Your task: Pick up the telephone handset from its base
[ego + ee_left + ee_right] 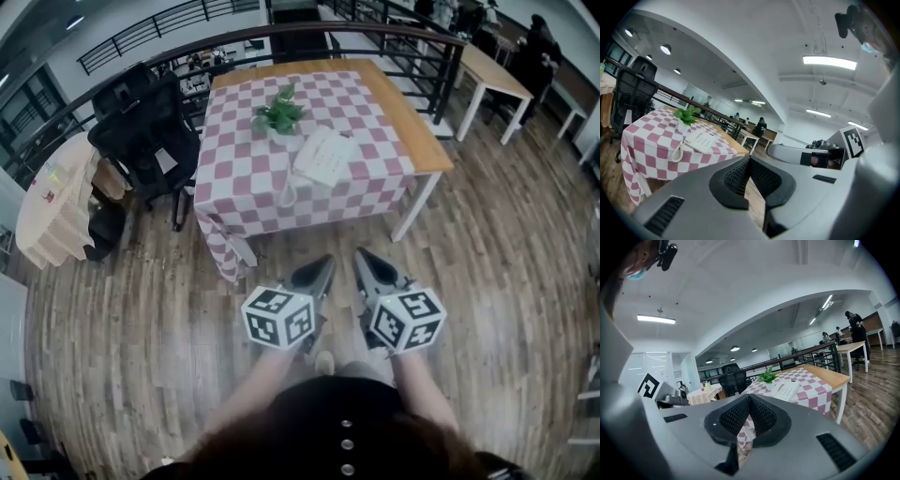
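A white telephone (323,155) with its handset on the base lies on a table with a pink-and-white checked cloth (253,187); its coiled cord (287,195) hangs toward the front edge. A small green plant (278,114) stands just behind it. My left gripper (325,264) and right gripper (362,255) are side by side over the wooden floor, well short of the table, both shut and empty. The left gripper view has the phone (701,140) far ahead of the shut jaws, with my left gripper (749,159) low in frame. The right gripper view shows the phone (786,390) beyond my right gripper (749,398).
Black office chairs (141,131) stand left of the table, beside a round table with a pale cloth (56,202). A dark railing (375,33) curves behind. More wooden tables (492,75) and people are at the back right. Wooden floor lies between me and the table.
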### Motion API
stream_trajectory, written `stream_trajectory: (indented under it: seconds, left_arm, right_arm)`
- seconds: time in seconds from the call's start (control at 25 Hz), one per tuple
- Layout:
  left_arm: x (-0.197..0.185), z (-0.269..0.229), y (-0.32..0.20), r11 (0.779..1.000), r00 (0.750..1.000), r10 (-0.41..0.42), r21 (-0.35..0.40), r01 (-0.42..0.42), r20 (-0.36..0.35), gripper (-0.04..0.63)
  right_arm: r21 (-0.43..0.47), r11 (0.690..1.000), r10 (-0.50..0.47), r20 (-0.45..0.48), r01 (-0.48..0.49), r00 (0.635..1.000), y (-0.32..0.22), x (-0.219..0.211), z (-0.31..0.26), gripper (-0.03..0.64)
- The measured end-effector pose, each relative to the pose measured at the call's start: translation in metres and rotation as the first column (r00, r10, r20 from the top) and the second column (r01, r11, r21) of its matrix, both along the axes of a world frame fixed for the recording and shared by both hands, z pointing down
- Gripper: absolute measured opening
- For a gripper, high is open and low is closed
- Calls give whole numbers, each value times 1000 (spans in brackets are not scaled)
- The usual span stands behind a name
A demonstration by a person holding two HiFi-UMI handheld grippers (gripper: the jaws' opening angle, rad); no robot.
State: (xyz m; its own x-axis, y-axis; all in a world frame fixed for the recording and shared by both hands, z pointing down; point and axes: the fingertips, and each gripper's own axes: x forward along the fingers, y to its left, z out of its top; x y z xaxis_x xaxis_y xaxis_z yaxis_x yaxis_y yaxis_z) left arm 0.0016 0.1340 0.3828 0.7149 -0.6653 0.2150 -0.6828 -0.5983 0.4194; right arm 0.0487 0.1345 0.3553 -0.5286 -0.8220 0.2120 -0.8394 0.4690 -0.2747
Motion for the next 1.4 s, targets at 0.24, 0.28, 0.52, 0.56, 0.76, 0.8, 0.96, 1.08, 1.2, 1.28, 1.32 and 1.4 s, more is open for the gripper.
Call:
stream_trajectory:
  seconds: [0.24, 0.28, 0.52, 0.56, 0.76, 0.8, 0.96, 1.08, 1.2, 1.28, 1.32, 1.4]
  left_arm:
    - [12, 13, -26, 999, 1000, 14, -30, -14, 2, 6]
    - [13, 14, -29, 999, 1000, 19, -36, -19, -4, 6]
    - [21, 25, -55, 997, 999, 42, -59, -42, -1, 6]
    - [22, 25, -61, 997, 999, 47, -60, -47, -2, 6]
    - [23, 26, -91, 995, 997, 78, -64, -78, -14, 6]
    - [23, 27, -99, 994, 997, 80, -67, -81, -15, 6]
    - [26, 29, -134, 992, 995, 100, -74, -100, -14, 6]
    - [34, 32, -158, 987, 990, 139, -83, -139, -8, 6]
    - [37, 30, -186, 984, 988, 157, -84, -156, -2, 6]
    - [39, 27, -204, 982, 985, 173, -76, -172, 7, 6]
    - [39, 26, -213, 981, 983, 181, -73, -179, 13, 6]
    - [39, 25, -230, 979, 981, 192, -72, -190, 20, 6]
  right_arm:
    - [-23, 1000, 12, -7, -12, 1000, -24, 11, 13, 11]
    - [-28, 999, 17, -4, -17, 1000, -27, 13, 15, 11]
    - [-47, 998, 44, 3, -43, 999, -50, 22, 25, 11]
    - [-50, 998, 49, 5, -49, 999, -56, 23, 26, 11]
    - [-64, 997, 44, -5, -45, 999, -85, 17, 31, 11]
    - [-66, 997, 44, -9, -45, 999, -91, 16, 32, 11]
    - [-68, 996, 60, -16, -61, 998, -126, 18, 34, 11]
    - [-69, 995, 77, -11, -78, 997, -154, 21, 34, 10]
    - [-71, 993, 89, -14, -90, 996, -181, 22, 33, 11]
    - [-68, 992, 107, -18, -108, 994, -200, 23, 30, 11]
    - [-67, 991, 113, -19, -114, 993, -210, 23, 29, 11]
    - [-68, 991, 118, -20, -119, 993, -229, 20, 28, 11]
